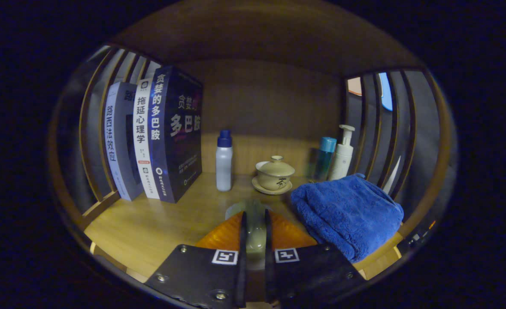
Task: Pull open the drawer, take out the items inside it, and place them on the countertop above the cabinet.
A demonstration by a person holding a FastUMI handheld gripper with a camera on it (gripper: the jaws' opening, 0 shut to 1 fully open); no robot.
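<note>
My gripper (255,216) is shut on an orange item with a pale green middle part (253,234). Its two black fingers (243,231) press on that pale part from either side, and the orange body (220,235) spreads out to both sides of them. I cannot tell what kind of item it is. It sits low over the wooden countertop (149,223); whether it touches the wood is hidden by the fingers. A folded blue towel (348,210) lies on the countertop just right of the fingers.
Three upright books (158,133) lean at the back left. Beyond the fingers stand a white bottle with a blue cap (224,161) and a lidded tea cup on a saucer (274,174). A teal bottle (325,158) and a white pump bottle (343,154) are at the back right. Slatted sides close both ends.
</note>
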